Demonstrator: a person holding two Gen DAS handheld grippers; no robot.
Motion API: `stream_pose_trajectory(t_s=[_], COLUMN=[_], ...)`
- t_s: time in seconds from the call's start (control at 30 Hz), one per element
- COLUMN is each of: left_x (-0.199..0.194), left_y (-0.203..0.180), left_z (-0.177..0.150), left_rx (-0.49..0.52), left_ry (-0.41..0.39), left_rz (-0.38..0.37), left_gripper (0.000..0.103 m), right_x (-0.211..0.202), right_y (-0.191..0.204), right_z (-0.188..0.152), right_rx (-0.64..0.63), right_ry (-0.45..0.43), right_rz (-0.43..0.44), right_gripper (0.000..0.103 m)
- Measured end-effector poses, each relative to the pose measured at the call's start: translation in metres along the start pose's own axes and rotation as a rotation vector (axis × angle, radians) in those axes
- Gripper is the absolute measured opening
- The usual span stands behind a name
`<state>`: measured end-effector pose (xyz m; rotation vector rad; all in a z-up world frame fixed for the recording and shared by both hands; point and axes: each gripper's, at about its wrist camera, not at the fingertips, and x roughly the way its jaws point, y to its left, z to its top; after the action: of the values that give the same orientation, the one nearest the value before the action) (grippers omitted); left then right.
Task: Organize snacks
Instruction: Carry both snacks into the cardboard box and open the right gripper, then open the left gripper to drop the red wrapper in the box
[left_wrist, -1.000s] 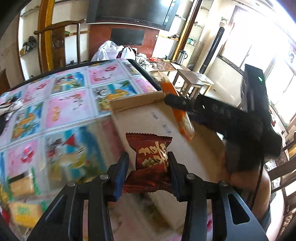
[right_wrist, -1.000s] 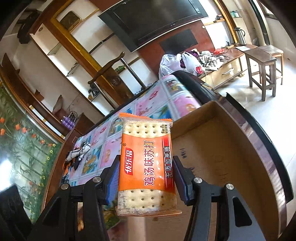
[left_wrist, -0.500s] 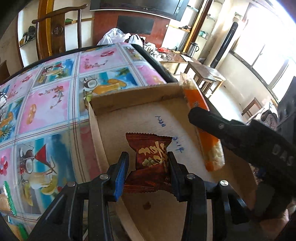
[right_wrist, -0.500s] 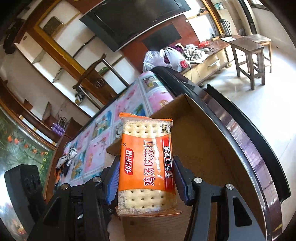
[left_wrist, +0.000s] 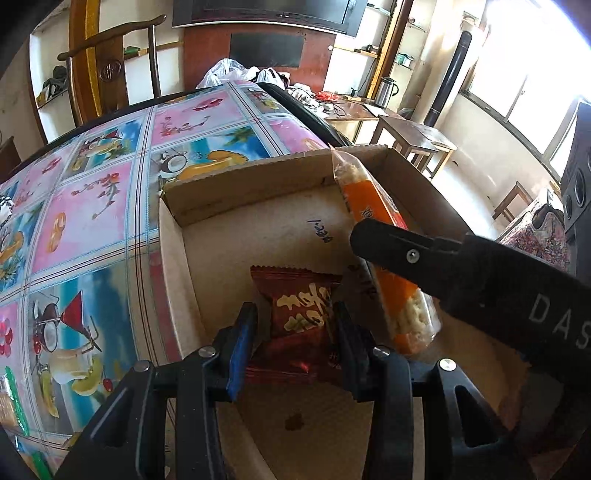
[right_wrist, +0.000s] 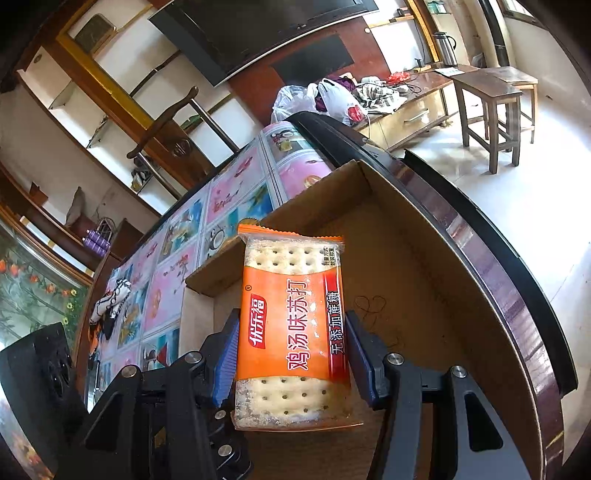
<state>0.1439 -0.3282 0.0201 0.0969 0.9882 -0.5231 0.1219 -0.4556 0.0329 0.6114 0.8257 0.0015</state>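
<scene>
The patterned bench (left_wrist: 92, 206) fills the left of the left wrist frame. On it, at centre, sits an open cardboard box (left_wrist: 240, 184). Over the box, the right gripper (right_wrist: 291, 354) pinches an orange cracker pack (right_wrist: 291, 325), and the left gripper (left_wrist: 295, 339) pinches a red snack packet (left_wrist: 299, 314).

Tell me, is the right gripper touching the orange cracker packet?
Touching. In the right wrist view the right gripper has both blue finger pads pressed against the sides of the orange cracker packet, which is held above the cardboard box.

Bright window (left_wrist: 524, 81) glare at right; sharp frames, fisheye-bent edges.
</scene>
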Motion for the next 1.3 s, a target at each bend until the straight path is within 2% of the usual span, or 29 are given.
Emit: stream_pose_trajectory(t_s=[0.5,0.67,0.73,0.9,1.03,1.3], left_x=[-0.001,-0.004,-0.006,-0.014,-0.022,-0.042], left_y=[-0.001,-0.004,-0.005,-0.007,-0.008,-0.008], left_z=[0.001,0.0,-0.001,-0.004,-0.007,-0.022], left_rx=[0.019,0.027,0.036,0.044,0.055,0.055], left_ry=[-0.004,-0.016,-0.02,-0.025,-0.04,-0.051], left_rz=[0.031,0.054,0.067,0.065,0.075,0.051], left_gripper=[0.042,0.049,0.058,0.06,0.067,0.067], right_x=[0.002,-0.001,-0.003,-0.009,-0.012,-0.022], right_y=[-0.002,0.0,0.0,0.001,0.003,0.009], right_z=[-0.001,-0.002,-0.002,0.0,0.0,0.0], right_rx=[0.006,-0.006,-0.005,0.005,0.001,-0.007], right_ry=[0.015,0.004,-0.002,-0.018,-0.028,-0.056], right_rz=[-0.002,-0.002,0.0,0.009,0.012,0.036], right_gripper=[0.059,0.059,0.059,0.059,0.059,0.059])
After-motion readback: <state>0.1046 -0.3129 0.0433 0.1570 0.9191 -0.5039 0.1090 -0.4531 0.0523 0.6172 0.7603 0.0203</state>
